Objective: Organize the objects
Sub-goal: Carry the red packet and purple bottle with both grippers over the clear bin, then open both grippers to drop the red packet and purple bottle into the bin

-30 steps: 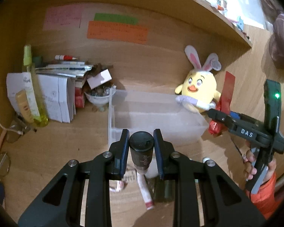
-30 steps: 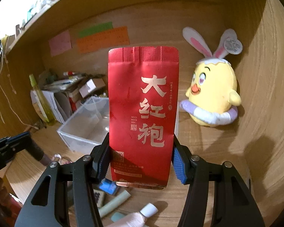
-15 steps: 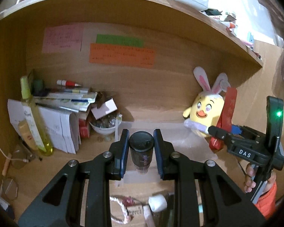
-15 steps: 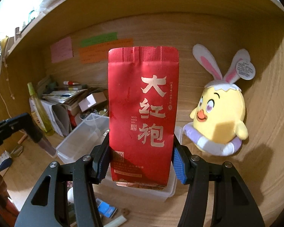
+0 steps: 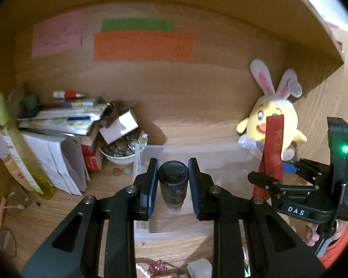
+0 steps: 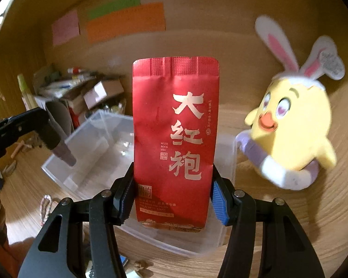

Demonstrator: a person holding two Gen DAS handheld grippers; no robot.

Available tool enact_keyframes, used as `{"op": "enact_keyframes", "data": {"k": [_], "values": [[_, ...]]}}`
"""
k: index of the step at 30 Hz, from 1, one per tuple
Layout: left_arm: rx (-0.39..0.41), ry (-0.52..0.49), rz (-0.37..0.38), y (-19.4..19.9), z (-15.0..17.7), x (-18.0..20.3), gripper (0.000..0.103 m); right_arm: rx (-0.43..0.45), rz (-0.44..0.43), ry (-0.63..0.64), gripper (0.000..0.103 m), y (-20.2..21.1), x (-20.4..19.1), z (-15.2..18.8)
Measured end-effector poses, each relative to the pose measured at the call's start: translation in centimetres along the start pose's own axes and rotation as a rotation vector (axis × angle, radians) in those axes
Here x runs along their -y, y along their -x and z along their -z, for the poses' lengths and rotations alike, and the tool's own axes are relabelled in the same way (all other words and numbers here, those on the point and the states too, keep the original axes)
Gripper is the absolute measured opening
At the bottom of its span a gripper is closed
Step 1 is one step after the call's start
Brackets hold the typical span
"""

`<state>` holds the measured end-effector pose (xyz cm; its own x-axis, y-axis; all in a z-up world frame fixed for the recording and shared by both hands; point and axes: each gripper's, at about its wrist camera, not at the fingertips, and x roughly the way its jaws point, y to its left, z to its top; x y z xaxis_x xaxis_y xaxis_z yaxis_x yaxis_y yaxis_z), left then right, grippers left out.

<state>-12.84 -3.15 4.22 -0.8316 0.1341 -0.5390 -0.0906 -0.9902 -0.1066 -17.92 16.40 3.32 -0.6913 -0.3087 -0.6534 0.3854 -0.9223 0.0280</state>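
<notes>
My left gripper (image 5: 172,185) is shut on a small dark bottle with a black cap (image 5: 173,183) and holds it over the near edge of a clear plastic bin (image 5: 220,159). My right gripper (image 6: 172,199) is shut on a red tea packet with gold characters (image 6: 174,139) and holds it upright above the bin (image 6: 97,139). The packet also shows edge-on in the left wrist view (image 5: 270,155), at the bin's right end. The left gripper with the bottle shows in the right wrist view (image 6: 58,146), at the bin's left.
A yellow chick plush with rabbit ears (image 5: 276,120) sits right of the bin against the wooden back wall. At the left stand stacked papers and boxes (image 5: 58,134), a bowl of stones (image 5: 120,150) and a yellow-green bottle (image 5: 18,148). Small items (image 5: 197,266) lie on the desk in front.
Both grippers have moved forward toward the bin with their objects; the bin now lies right under them. The desk clutter in front has slid nearly out of view.
</notes>
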Motion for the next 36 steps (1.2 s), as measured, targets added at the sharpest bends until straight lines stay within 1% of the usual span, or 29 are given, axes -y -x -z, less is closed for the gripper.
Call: {"op": "enact_keyframes", "data": {"k": [6,8,11,16,20,24,26,28,30,33,35,36], "values": [[-0.073,0.012,0.017,-3.0,0.5,-0.2,0.025,-0.068,-0.011,-0.003,0.053,-2.1,0.3,0.7],[-0.105,0.025,0.044,-4.0,0.7,-0.4,0.025,-0.087,-0.012,-0.003,0.053,-2.6,0.3,0.8],[-0.135,0.027,0.062,-4.9,1.1,-0.4,0.025,-0.105,-0.01,0.009,0.053,-3.1,0.1,1.0],[-0.162,0.022,0.068,-5.7,1.4,0.0,0.025,-0.125,-0.005,0.027,0.053,-3.9,-0.3,1.1],[-0.167,0.024,0.073,-5.7,1.3,-0.1,0.025,-0.14,-0.005,0.03,0.053,-4.3,-0.3,1.1],[-0.168,0.019,0.045,-5.8,1.3,-0.1,0.025,-0.146,0.002,0.035,0.053,-4.5,-0.3,1.2],[-0.174,0.02,0.04,-5.8,1.3,-0.1,0.029,-0.145,0.007,0.039,0.054,-4.5,-0.3,1.2],[-0.175,0.028,0.046,-5.7,1.2,-0.3,0.038,-0.143,0.018,0.049,0.059,-4.5,-0.5,1.2],[-0.162,0.026,0.037,-5.4,1.1,-0.3,0.042,-0.134,0.024,0.054,0.067,-4.2,-0.7,1.3],[-0.145,0.019,0.033,-4.7,0.9,-0.2,0.047,-0.109,0.039,0.065,0.07,-3.4,-0.9,1.1],[-0.135,0.012,0.034,-4.3,0.8,-0.2,0.053,-0.099,0.041,0.066,0.071,-3.1,-1.0,1.0],[-0.128,0.008,0.028,-4.0,0.7,-0.1,0.057,-0.093,0.04,0.065,0.072,-2.8,-1.1,0.9]]}}
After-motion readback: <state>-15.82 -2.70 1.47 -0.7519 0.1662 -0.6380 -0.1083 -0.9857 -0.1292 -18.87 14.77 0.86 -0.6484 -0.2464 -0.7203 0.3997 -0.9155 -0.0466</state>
